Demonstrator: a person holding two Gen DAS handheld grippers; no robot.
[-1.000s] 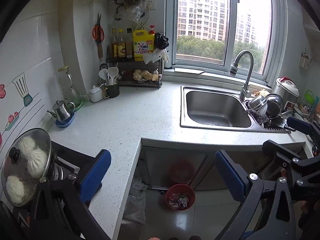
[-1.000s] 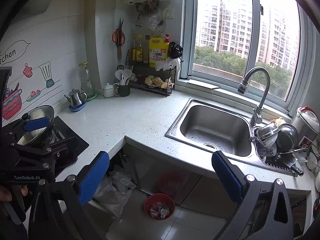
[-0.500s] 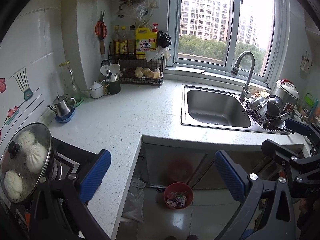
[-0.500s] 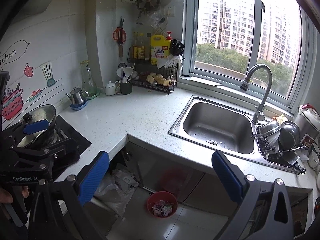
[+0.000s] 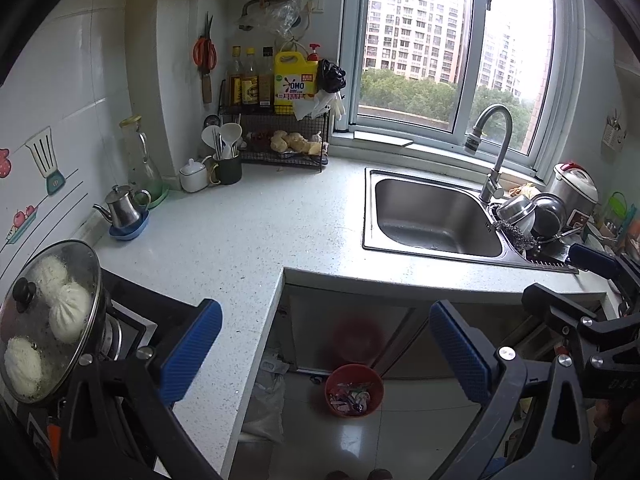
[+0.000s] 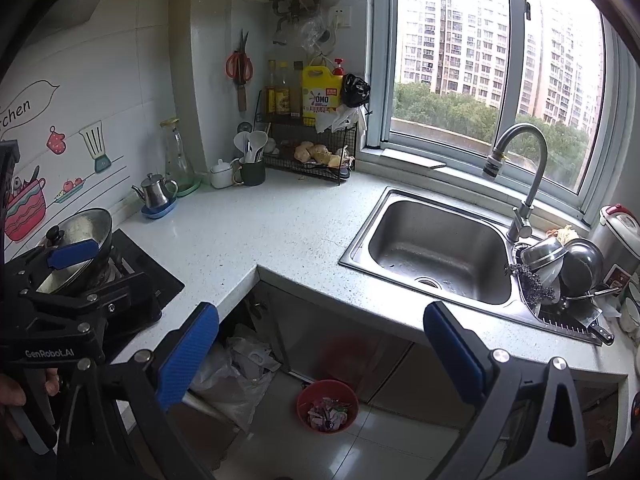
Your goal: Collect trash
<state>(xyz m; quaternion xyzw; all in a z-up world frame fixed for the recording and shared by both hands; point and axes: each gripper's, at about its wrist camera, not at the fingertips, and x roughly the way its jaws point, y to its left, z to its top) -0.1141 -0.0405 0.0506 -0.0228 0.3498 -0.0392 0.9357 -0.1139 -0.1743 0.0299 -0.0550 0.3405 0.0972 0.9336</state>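
A small red bin (image 5: 354, 390) (image 6: 327, 405) holding colourful wrappers stands on the tiled floor below the counter corner. My left gripper (image 5: 325, 350) is open, held high above the floor in front of the counter, nothing between its blue pads (image 5: 191, 356). My right gripper (image 6: 320, 354) is likewise open and empty. In the right wrist view the left gripper (image 6: 72, 256) shows at the left edge, held by a hand (image 6: 16, 390). In the left wrist view the right gripper's fingers (image 5: 592, 260) show at the right edge.
A speckled white L-shaped counter (image 5: 240, 240) holds a steel sink (image 5: 432, 216) with tap, a dish pile (image 5: 536, 216), a wire rack (image 5: 280, 136) and a kettle (image 5: 124, 210). A lidded pan of buns (image 5: 48, 320) sits on the hob. A plastic bag (image 6: 236, 384) lies under the counter.
Both cameras have risen and edged slightly toward the counter; the sink and window sit a little lower and larger in view. Both grippers stay open and empty.
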